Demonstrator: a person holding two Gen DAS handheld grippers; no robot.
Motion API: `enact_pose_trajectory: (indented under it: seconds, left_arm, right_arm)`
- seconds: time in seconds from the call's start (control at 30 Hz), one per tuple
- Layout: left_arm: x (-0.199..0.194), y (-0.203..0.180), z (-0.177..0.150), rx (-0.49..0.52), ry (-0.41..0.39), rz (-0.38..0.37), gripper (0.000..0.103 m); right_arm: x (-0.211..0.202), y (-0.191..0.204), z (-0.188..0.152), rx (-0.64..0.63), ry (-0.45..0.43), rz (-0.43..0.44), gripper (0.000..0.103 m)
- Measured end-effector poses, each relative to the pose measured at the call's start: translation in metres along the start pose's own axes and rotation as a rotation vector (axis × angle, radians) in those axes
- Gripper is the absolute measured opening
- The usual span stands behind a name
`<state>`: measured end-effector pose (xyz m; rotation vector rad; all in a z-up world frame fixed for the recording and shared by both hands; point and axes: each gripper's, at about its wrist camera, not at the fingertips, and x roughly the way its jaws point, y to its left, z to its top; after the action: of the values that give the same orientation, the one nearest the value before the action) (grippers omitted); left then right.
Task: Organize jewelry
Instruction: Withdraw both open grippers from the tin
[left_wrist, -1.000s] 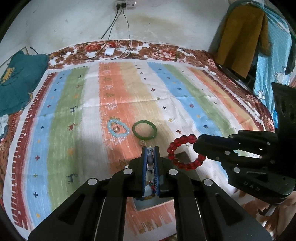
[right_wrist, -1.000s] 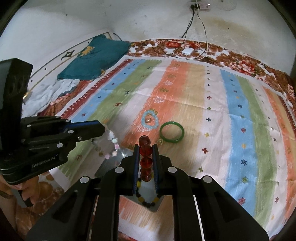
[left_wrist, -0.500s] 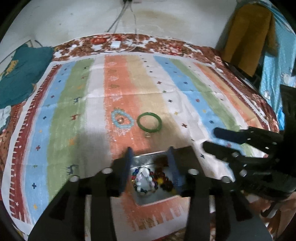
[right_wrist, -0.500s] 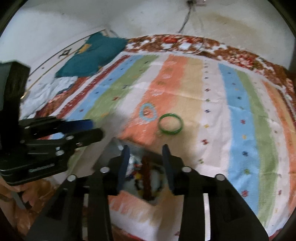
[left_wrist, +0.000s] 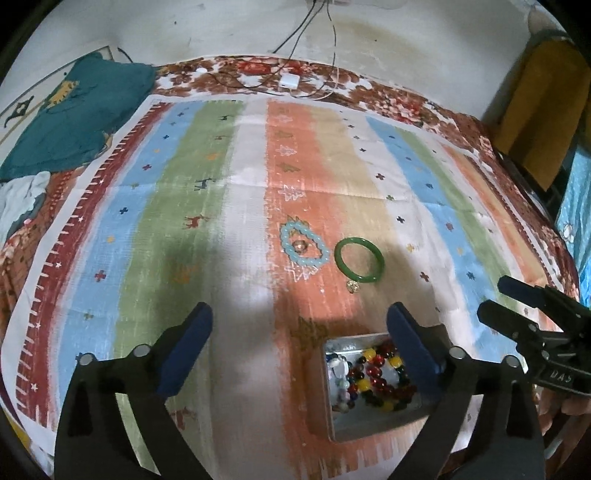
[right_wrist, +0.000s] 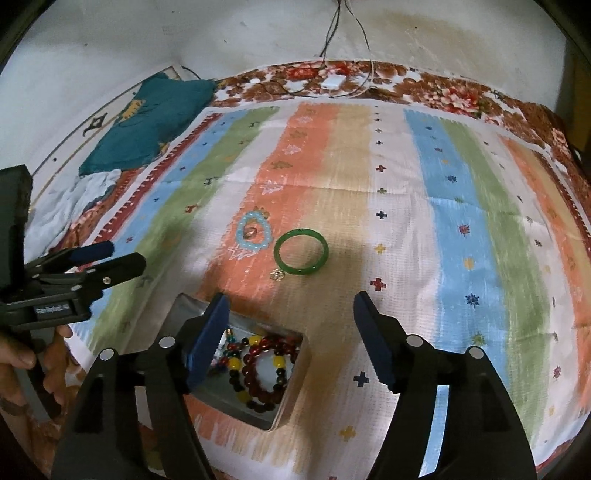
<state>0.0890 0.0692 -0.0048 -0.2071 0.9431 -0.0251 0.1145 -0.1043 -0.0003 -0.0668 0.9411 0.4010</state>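
Observation:
A metal tray (left_wrist: 373, 428) (right_wrist: 291, 391) near the front edge holds several bead bracelets, among them a dark red one (right_wrist: 264, 373) and a pale one (left_wrist: 341, 373). On the striped cloth lie a green bangle (left_wrist: 359, 264) (right_wrist: 301, 257), a light blue bead bracelet (left_wrist: 304, 249) (right_wrist: 253, 235) with a small ring inside, and a small charm (left_wrist: 352, 285) (right_wrist: 277, 274). My left gripper (left_wrist: 299, 325) is open and empty above the tray's left side. My right gripper (right_wrist: 291, 310) is open and empty above the tray.
A striped cloth (left_wrist: 207, 206) covers a floral bed. A teal cushion (left_wrist: 74, 114) and white clothes lie at the far left. Cables and a white charger (left_wrist: 290, 79) lie by the back wall. Yellow and blue garments (left_wrist: 543, 110) hang at the right.
Both grippers opened and let their bracelets fall into the tray: the pale one from the left, the red one from the right. Both then drew back and up.

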Motion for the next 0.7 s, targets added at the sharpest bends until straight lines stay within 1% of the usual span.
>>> enact_pose_trajectory:
  seconds: [0.1,0.17,0.33,0.5,0.7]
  left_arm:
    - [0.005,0.003,0.003,-0.019,0.000,0.000,0.097]
    - [0.010,0.004,0.005,-0.032,0.007,-0.004,0.097]
    - [0.022,0.009,0.009,-0.056,0.019,-0.019,0.097]
    - [0.034,0.010,0.013,-0.045,0.026,-0.023,0.097]
    - [0.043,0.013,0.018,-0.053,0.043,-0.064,0.097]
  right_arm:
    - [0.004,-0.001,0.003,-0.005,-0.009,-0.030,0.086]
    - [0.008,-0.004,0.006,0.002,-0.006,-0.034,0.087]
    - [0.018,-0.010,0.012,0.028,0.015,-0.023,0.089]
    - [0.032,-0.020,0.018,0.063,0.041,-0.024,0.089]
    - [0.043,-0.023,0.024,0.075,0.051,-0.025,0.089]
